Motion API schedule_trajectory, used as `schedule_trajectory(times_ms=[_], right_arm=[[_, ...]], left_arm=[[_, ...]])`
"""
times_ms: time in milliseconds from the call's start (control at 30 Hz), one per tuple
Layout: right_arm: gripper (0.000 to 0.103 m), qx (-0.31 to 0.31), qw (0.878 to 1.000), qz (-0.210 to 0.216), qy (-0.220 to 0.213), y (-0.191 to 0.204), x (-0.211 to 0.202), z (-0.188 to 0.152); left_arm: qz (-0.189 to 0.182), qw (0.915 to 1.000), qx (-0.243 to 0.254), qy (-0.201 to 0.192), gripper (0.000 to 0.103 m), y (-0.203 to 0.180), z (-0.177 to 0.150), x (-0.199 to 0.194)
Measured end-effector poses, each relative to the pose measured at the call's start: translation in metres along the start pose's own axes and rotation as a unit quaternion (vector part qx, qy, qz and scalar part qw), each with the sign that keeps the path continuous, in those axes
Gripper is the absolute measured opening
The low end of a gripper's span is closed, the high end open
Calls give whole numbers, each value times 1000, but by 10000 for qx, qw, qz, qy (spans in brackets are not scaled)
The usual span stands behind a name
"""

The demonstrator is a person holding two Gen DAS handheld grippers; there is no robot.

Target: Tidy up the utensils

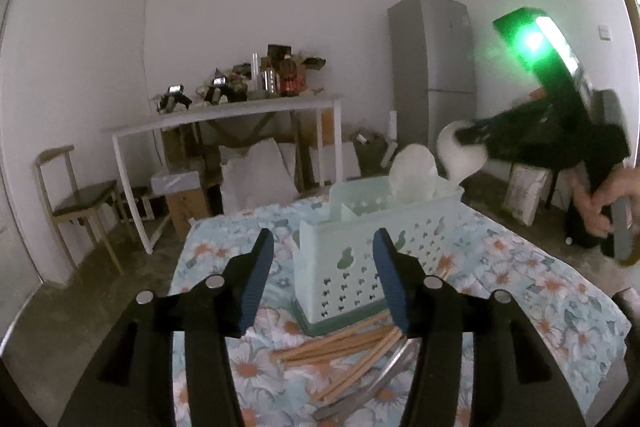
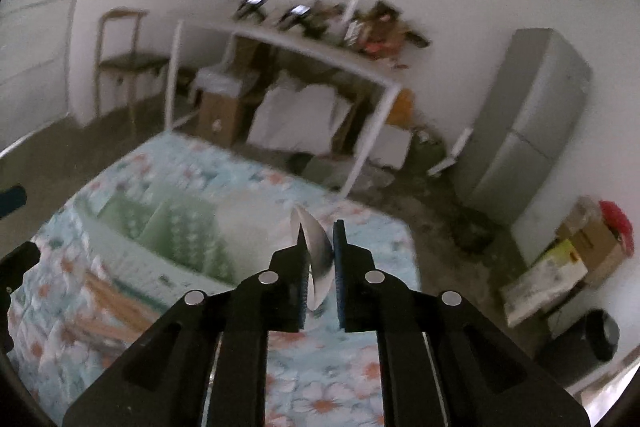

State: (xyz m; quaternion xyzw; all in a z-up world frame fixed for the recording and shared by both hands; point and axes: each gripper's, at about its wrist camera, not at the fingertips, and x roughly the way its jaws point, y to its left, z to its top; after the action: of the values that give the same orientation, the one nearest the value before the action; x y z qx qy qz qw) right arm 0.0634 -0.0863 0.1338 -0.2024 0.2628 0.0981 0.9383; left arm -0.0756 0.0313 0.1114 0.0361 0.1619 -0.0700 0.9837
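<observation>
A pale green perforated basket [image 1: 360, 247] stands on the floral tablecloth [image 1: 520, 267], with white spoons [image 1: 412, 171] in its far end. Wooden chopsticks [image 1: 344, 347] and metal utensils [image 1: 384, 375] lie loose in front of it. My left gripper [image 1: 324, 239] hovers open before the basket's near wall with nothing between its pads. My right gripper [image 2: 320, 231] is closed on a white spoon [image 2: 318, 251] standing on edge between its pads. The left wrist view shows that gripper [image 1: 468, 135] with the spoon [image 1: 460, 155] over the basket's far right corner. The basket [image 2: 160, 227] is blurred in the right wrist view.
Beyond the table a white desk [image 1: 224, 115] carries clutter, with boxes and pillows under it. A wooden chair [image 1: 76, 195] stands at the left wall and a grey fridge [image 1: 432, 75] at the right. Cardboard boxes [image 2: 560, 267] and a dark bin [image 2: 592, 335] sit on the floor.
</observation>
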Motion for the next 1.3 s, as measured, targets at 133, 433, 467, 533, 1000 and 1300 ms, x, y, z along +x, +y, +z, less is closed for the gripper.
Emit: schedule_trajectory(times_ms=[133, 433, 467, 533, 1000, 1300], right_arm=[[30, 42, 9967, 624, 515, 10, 17, -8], [61, 875, 9903, 1081, -73, -26, -21, -3], [61, 973, 9891, 1100, -135, -30, -26, -4], [61, 1217, 9857, 1149, -206, -39, -35, -13], [53, 2928, 9185, 2312, 1314, -45, -16, -154], [52, 3266, 9012, 2395, 1545, -40, -15, -185]], left_arm=[[-141, 9995, -217, 206, 56, 10, -4, 3], [-1414, 9808, -298, 1308, 56, 1, -27, 38], [-1546, 9773, -312, 1414, 54, -2, -29, 45], [-1798, 9695, -336, 1632, 45, -7, -34, 60], [-2540, 9312, 883, 2460, 23, -74, -33, 164], [-2426, 9295, 1157, 2526, 11, -74, -31, 164]])
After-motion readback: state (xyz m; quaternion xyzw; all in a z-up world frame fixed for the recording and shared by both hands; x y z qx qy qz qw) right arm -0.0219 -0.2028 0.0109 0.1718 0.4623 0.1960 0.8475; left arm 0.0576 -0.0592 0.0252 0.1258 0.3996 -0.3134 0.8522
